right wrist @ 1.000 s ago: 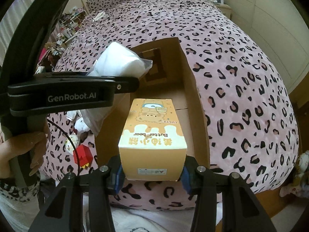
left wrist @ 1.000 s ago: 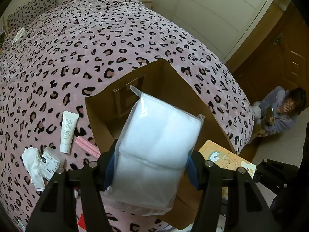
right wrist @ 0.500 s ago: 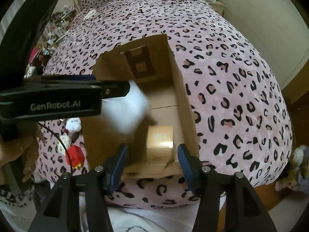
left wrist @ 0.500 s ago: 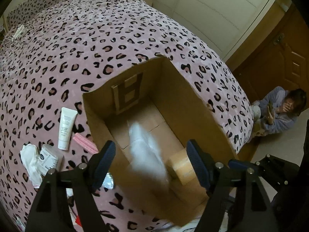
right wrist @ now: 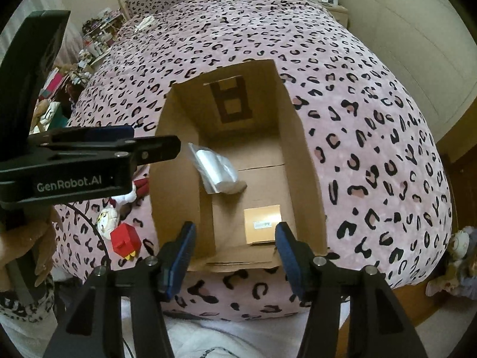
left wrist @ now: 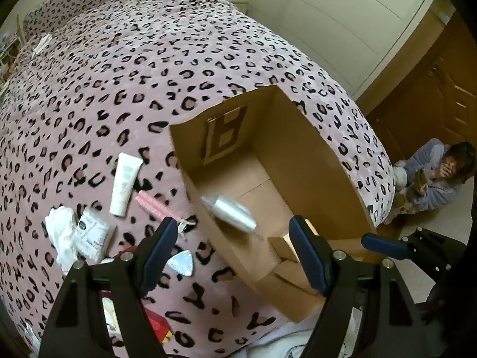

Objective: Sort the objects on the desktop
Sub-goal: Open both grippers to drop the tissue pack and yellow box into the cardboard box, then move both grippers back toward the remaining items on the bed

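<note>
Cardboard, plain brown: the open box (right wrist: 301, 161) sits on the leopard-print bed (right wrist: 372, 119) at its near edge. Inside lie a clear plastic pack (right wrist: 216, 170) (blurred) by the left wall and a yellow carton (right wrist: 262, 223) in the near right corner. Both the left gripper (left wrist: 234, 256) and the right gripper (right wrist: 234, 256) gape wide, holding nothing. "GenRobot.AI" reads on the left tool's side. A white tube (left wrist: 125, 183) lies on the bed left of the box, its print illegible.
</note>
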Tool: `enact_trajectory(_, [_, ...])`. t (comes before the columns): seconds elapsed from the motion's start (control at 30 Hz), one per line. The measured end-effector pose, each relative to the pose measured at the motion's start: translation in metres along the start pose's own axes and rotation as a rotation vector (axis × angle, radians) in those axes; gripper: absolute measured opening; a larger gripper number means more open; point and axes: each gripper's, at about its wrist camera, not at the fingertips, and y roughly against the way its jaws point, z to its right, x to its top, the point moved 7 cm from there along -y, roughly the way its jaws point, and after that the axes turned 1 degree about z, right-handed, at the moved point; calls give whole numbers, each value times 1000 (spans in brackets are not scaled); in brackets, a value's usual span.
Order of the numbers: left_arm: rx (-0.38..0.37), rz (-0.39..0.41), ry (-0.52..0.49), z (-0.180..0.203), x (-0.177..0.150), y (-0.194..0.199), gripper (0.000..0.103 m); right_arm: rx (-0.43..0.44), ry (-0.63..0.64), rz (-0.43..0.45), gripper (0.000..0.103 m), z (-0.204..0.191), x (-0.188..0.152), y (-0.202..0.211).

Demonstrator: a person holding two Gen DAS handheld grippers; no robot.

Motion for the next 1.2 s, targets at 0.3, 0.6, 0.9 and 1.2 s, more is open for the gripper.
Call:
enact_trajectory(0.3, [36,4,40,-26,-22,20,78,-7,35,-1,56,-20,-2,3])
enact_trajectory(0.6, [89,-8,72,-51,-50,32,79,0,84,-10,56,-48,-5,2])
enact_trajectory(0.9, [118,-17,98,-71,-72,38,87,3,112,-11,56,-69,-6,3])
enact_trajectory(1.2, [150,-45,230,-127,-121,41,92,31,170,-22,56,-108,-8,0])
